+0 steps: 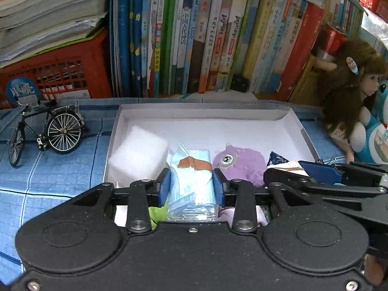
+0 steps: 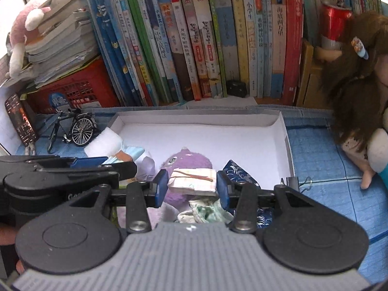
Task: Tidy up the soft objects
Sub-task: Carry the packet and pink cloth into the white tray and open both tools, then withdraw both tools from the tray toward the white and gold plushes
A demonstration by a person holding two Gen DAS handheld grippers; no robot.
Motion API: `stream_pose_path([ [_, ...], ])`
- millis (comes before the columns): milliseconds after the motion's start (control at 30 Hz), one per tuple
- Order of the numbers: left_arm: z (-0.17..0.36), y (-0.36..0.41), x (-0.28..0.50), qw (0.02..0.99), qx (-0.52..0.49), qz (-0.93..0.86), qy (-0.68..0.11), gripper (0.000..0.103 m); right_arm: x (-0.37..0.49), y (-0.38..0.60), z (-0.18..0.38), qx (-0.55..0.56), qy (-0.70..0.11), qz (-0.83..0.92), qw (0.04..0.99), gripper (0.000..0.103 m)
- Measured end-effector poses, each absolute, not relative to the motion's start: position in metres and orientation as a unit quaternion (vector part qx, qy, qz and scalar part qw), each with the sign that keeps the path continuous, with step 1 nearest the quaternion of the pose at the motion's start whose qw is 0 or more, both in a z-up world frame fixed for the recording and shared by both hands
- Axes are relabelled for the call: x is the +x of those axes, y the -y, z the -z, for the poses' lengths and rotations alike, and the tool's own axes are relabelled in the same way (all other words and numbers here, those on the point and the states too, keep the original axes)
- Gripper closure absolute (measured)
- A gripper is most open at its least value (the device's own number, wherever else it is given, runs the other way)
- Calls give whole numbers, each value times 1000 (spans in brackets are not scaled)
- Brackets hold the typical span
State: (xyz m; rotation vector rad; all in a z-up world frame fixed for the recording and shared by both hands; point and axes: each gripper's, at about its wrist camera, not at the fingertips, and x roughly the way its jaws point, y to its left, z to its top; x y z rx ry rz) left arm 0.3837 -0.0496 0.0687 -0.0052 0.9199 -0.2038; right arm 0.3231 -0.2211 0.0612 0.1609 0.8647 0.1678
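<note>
The left gripper (image 1: 191,185) has its jaws clamped on a pack of blue face masks (image 1: 192,189), which sits squarely between the blue pads, its long axis running straight ahead along the fingers, far end pointing toward the books (image 1: 194,36). The right gripper (image 2: 192,186) has its jaws clamped on a folded cloth bundle (image 2: 194,180) tied with a brown band, its long side lying crosswise from pad to pad. Both hover over the white box (image 1: 201,112) on the blue-clothed desk (image 1: 60,169). In the box lie a white foam block (image 1: 138,156), a purple plush toy (image 1: 242,162) and a dark blue patterned pouch (image 2: 238,172).
</note>
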Motion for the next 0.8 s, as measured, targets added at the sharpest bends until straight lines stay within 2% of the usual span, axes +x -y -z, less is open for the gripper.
stream_pose_path([
  [200, -65, 49, 386, 889, -4, 96, -447, 69, 325, 221, -56, 79, -421, -82, 900, 53],
  [333, -64, 46, 386, 890, -7, 91, -446, 63, 325, 221, -54, 83, -421, -82, 900, 52],
  [367, -65, 45, 385, 892, -8, 88, -444, 60, 324, 222, -55, 87, -419, -82, 900, 52],
  [433, -67, 43, 384, 894, -10, 83, -440, 53, 323, 224, -55, 94, -416, -78, 901, 41],
  [667, -81, 38, 374, 904, -9, 72, -422, 34, 312, 232, -66, 107, -405, -83, 904, 36],
  [800, -94, 37, 359, 908, -7, 76, -411, 29, 298, 233, -80, 103, -392, -94, 909, 33],
])
